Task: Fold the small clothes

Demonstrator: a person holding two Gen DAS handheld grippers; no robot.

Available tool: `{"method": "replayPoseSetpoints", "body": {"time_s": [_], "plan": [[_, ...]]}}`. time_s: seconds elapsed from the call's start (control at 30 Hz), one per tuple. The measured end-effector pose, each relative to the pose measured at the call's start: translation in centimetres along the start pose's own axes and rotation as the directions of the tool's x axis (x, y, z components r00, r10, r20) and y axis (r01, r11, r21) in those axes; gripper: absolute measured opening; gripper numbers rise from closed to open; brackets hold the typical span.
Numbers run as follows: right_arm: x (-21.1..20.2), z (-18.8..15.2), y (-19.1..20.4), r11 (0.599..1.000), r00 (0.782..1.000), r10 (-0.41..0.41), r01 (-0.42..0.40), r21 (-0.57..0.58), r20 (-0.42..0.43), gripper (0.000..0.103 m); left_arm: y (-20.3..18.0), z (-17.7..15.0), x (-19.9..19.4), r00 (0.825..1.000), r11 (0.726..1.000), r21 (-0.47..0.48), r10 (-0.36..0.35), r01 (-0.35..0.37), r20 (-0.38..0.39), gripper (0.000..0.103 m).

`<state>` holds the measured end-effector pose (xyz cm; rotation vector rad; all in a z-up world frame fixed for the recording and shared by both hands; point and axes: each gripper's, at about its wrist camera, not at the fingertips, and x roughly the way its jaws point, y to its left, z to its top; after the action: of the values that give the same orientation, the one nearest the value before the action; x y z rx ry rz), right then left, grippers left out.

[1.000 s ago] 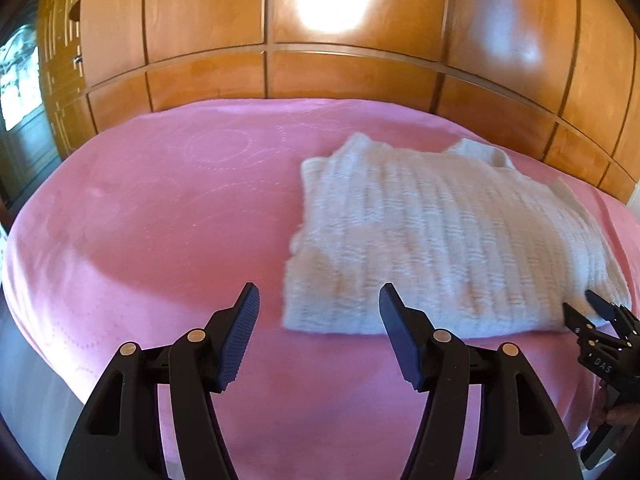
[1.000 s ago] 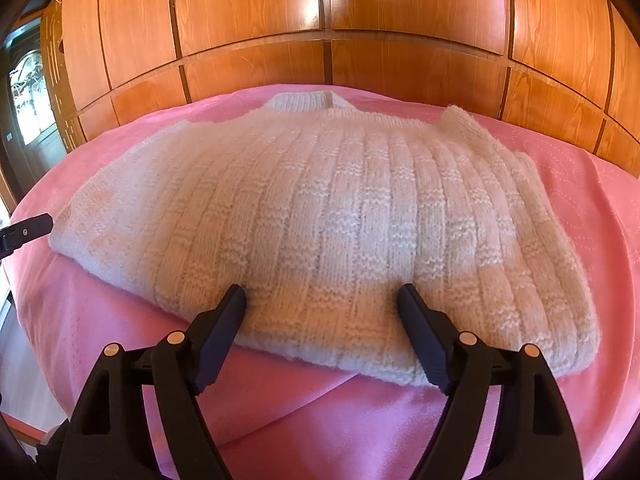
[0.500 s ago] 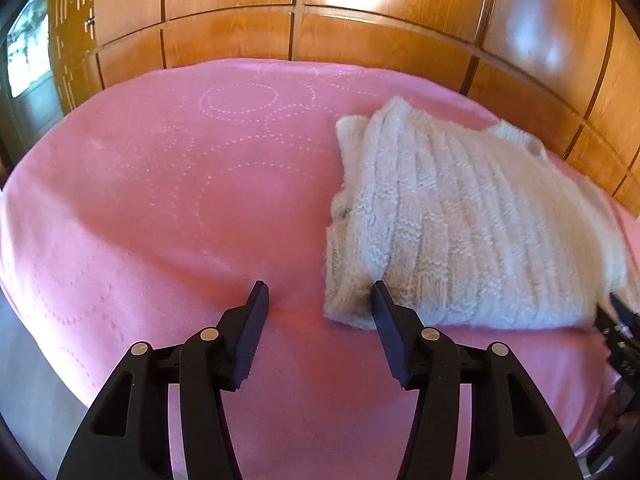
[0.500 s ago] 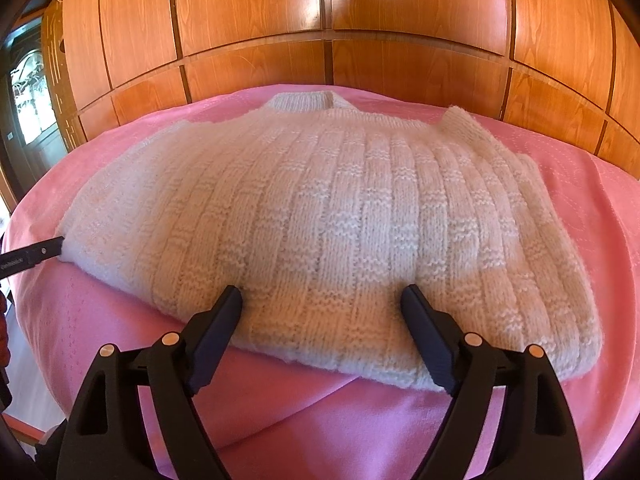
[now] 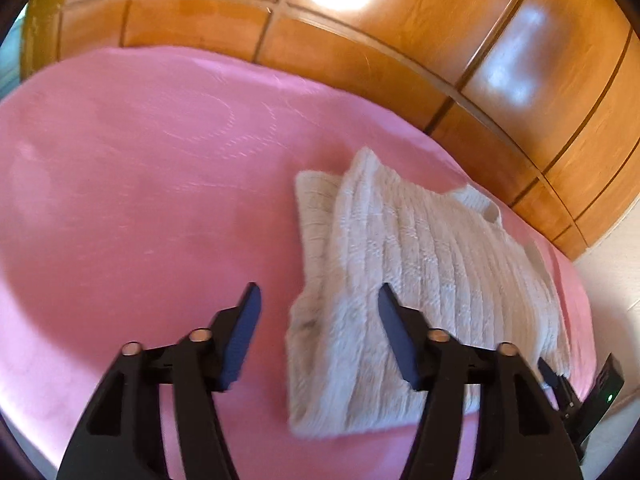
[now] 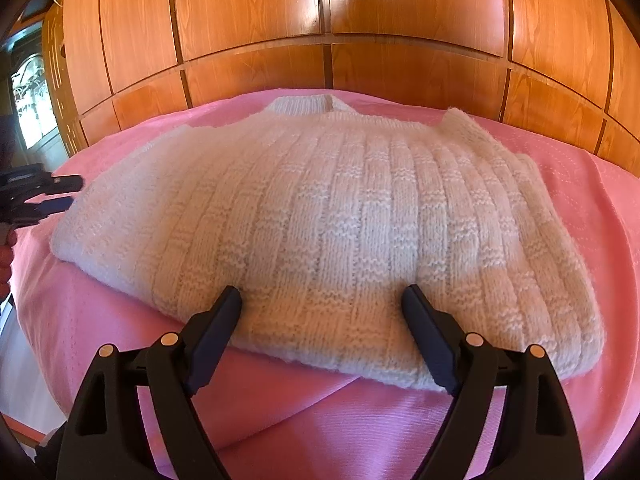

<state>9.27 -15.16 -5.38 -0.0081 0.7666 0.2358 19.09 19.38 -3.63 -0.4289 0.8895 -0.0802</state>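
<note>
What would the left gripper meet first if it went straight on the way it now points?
Probably the near corner of the white sweater, which lies between the closing jaws of the left gripper, with the pink bedcover beneath. Blur leaves depth uncertain.

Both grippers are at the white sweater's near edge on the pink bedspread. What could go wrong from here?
1. The left gripper is closing at the knit sweater corner; it may pinch only the top layer, so the fold could slip apart.
2. The pink bedspread bunches under the hem; the open right gripper could catch it too.
</note>
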Motion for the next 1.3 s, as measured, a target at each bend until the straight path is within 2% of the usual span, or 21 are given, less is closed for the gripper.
{"method": "replayPoseSetpoints", "body": {"time_s": [0.03, 0.07, 0.1, 0.2, 0.33, 0.43, 0.5, 0.57, 0.63, 0.7, 0.77, 0.83, 0.9, 0.97, 1.03, 1.1, 1.13, 1.17, 1.23, 1.3], "plan": [[0.0, 0.0, 0.0, 1.0, 1.0, 0.0, 0.0, 0.001, -0.001, 0.083, -0.3, 0.3, 0.8, 0.999, 1.0, 0.003, -0.018, 0.018, -0.029, 0.034], [0.0, 0.0, 0.0, 1.0, 1.0, 0.0, 0.0, 0.001, 0.0, 0.083, -0.7, 0.3, 1.4, 0.998, 1.0, 0.012, -0.026, 0.027, -0.05, 0.012], [0.0, 0.0, 0.0, 1.0, 1.0, -0.001, 0.001, 0.0, 0.0, 0.083, -1.0, 0.2, 1.7, 0.998, 1.0, 0.023, -0.017, 0.018, -0.054, 0.006], [0.0, -0.1, 0.1, 1.0, 1.0, 0.001, -0.001, 0.001, 0.0, 0.083, -1.7, -0.9, 0.8, 0.999, 0.997, 0.066, 0.029, -0.028, -0.021, 0.005], [0.2, -0.2, 0.3, 1.0, 1.0, -0.006, 0.006, 0.0, 0.01, 0.085, -0.2, -2.5, 1.4, 0.995, 0.995, 0.041, 0.089, -0.087, -0.035, 0.005], [0.2, -0.1, 0.2, 1.0, 1.0, -0.004, 0.004, 0.003, 0.006, 0.086, -1.1, -2.6, 1.2, 0.993, 0.991, 0.063, 0.117, -0.115, -0.029, 0.005], [0.1, 0.0, 0.1, 1.0, 1.0, 0.001, -0.001, 0.009, 0.002, 0.086, -1.9, -2.5, 1.0, 0.986, 0.982, 0.094, 0.169, -0.167, -0.011, 0.009], [-0.1, 0.4, -0.1, 1.0, 1.0, 0.015, -0.015, 0.019, -0.016, 0.085, -2.2, -2.3, 0.6, 0.978, 0.972, 0.11, 0.207, -0.206, 0.007, 0.025], [-0.7, 1.0, -0.9, 0.997, 0.998, 0.061, -0.059, 0.05, -0.036, 0.085, -2.7, -2.2, -0.5, 0.974, 0.968, 0.115, 0.219, -0.224, 0.051, 0.034], [-1.9, 1.5, -2.1, 0.992, 0.996, 0.089, -0.086, 0.094, -0.022, 0.083, -3.4, -2.1, -1.5, 0.972, 0.967, 0.121, 0.213, -0.224, 0.096, 0.035], [-3.4, 2.0, -3.7, 0.986, 0.997, 0.08, -0.081, 0.147, 0.014, 0.082, -4.7, -2.4, -2.4, 0.97, 0.962, 0.155, 0.204, -0.224, 0.134, 0.035], [-4.9, 2.8, -6.3, 0.974, 0.998, 0.032, -0.045, 0.221, 0.062, 0.079, -6.1, -2.9, -2.8, 0.969, 0.954, 0.203, 0.19, -0.221, 0.16, 0.036], [-5.4, 3.6, -9.1, 0.959, 0.997, -0.021, -0.003, 0.285, 0.078, 0.077, -7.5, -3.4, -2.5, 0.973, 0.946, 0.254, 0.166, -0.203, 0.161, 0.051], [-4.7, 4.5, -11.2, 0.947, 0.995, -0.078, 0.056, 0.315, 0.056, 0.063, -8.7, -4.3, -1.9, 0.978, 0.939, 0.296, 0.134, -0.176, 0.157, 0.055], [-3.2, 5.3, -12.7, 0.939, 0.995, -0.096, 0.083, 0.335, 0.023, 0.057, -9.8, -4.9, -0.8, 0.984, 0.93, 0.33, 0.126, -0.161, 0.125, 0.055], [-1.3, 5.8, -13.7, 0.933, 0.997, -0.078, 0.08, 0.351, -0.02, 0.054, -10.6, -5.5, 0.2, 0.987, 0.928, 0.341, 0.124, -0.151, 0.102, 0.055], [-0.3, 5.8, -14.1, 0.931, 0.996, -0.067, 0.082, 0.355, -0.054, 0.036, -10.8, -5.8, 0.8, 0.989, 0.928, 0.345, 0.121, -0.143, 0.085, 0.055], [0.5, 5.8, -14.0, 0.938, 0.991, -0.097, 0.123, 0.324, -0.093, 0.019, -10.9, -6.1, 1.1, 0.989, 0.925, 0.352, 0.126, -0.145, 0.077, 0.055], [1.0, 5.3, -13.8, 0.953, 0.984, -0.136, 0.162, 0.256, -0.114, 0.019, -10.9, -6.8, 2.4, 0.983, 0.908, 0.379, 0.175, -0.18, 0.048, 0.055], [1.0, 4.5, -14.1, 0.953, 0.983, -0.143, 0.168, 0.251, -0.118, 0.019, -10.6, -7.1, 2.9, 0.984, 0.915, 0.364, 0.17, -0.174, 0.043, 0.056]]}}
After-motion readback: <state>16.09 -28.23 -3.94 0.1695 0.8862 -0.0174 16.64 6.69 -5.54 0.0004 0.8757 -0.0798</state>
